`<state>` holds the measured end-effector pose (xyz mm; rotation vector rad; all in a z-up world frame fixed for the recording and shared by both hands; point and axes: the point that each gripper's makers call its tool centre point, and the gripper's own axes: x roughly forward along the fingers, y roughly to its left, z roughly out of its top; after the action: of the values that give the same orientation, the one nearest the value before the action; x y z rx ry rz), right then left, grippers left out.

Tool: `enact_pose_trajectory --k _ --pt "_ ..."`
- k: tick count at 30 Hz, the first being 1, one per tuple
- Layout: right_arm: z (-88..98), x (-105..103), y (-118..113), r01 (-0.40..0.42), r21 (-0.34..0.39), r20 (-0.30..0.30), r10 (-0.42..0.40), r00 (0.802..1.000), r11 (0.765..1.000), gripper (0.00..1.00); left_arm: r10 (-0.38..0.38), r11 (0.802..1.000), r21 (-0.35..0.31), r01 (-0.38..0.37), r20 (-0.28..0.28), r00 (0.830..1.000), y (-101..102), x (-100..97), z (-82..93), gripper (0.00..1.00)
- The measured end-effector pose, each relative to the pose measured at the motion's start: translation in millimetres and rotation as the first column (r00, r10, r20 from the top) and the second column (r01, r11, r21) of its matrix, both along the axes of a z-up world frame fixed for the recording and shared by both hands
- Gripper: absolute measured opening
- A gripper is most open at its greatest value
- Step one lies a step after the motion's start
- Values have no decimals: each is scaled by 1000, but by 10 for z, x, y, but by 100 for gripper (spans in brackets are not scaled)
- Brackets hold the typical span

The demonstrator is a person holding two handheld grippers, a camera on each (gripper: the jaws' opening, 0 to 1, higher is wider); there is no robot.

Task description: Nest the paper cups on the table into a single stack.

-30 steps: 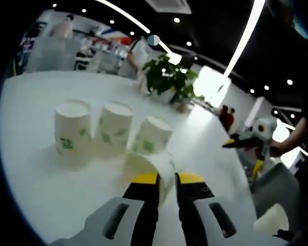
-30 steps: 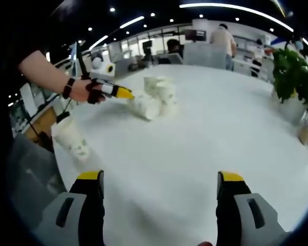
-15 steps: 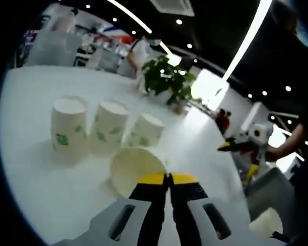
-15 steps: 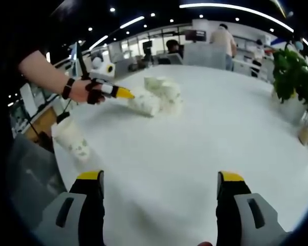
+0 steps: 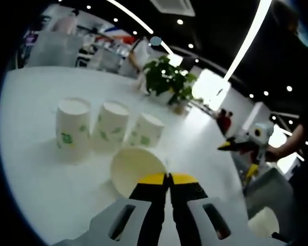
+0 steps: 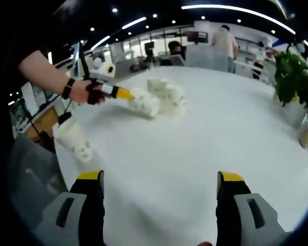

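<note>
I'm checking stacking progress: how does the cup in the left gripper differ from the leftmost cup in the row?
The gripped cup is tipped, its open mouth facing the camera; the leftmost cup stands upside down on the table. The left gripper pinches the gripped cup's rim, while the leftmost cup stands free beside two other cups. Both are white paper cups; the leftmost's green print is plain.

Leafy potted plant [image 5: 169,82] sits at the far edge of the white table [image 6: 236,128]; people [image 6: 225,43] stand further back.

three upturned cups [image 5: 110,128], one tipped cup [image 5: 136,168]
</note>
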<state>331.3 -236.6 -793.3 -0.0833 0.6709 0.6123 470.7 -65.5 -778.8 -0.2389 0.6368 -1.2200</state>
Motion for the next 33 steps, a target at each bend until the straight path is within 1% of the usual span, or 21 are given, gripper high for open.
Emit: enact_pose_trajectory --k 9,12,15,16,18,22,26,30,33 --pt "71 11 34 -4 8 21 4 1000 1000 89 6 1000 4 -6 4 1000 40 -53 71 0" --pt "97 3 44 -6 9 29 5 1000 1000 89 13 1000 5 -13 18 1000 54 -69 131 0" --pt "125 -8 55 -6 17 39 5 999 1000 89 13 1000 9 -13 15 1000 73 -99 167 0" --pt "139 -16 64 -9 17 43 8 999 1000 89 13 1000 9 -14 22 1000 83 -116 200 0" --pt "154 -28 76 -17 8 48 17 999 1000 89 13 1000 12 -13 30 999 106 -135 224 0" --pt "222 -27 81 -7 22 66 6 998 1000 91 16 1000 14 -16 26 1000 146 -186 260 0" --pt "278 -32 107 -11 26 83 9 997 1000 92 16 1000 14 -17 35 999 174 -241 357 0" --pt "365 -16 130 -10 46 107 5 994 999 94 22 1000 11 -23 54 998 234 -303 478 0" --pt "411 -2 141 -7 44 120 1 993 999 98 31 999 16 -32 63 998 293 -351 552 0"
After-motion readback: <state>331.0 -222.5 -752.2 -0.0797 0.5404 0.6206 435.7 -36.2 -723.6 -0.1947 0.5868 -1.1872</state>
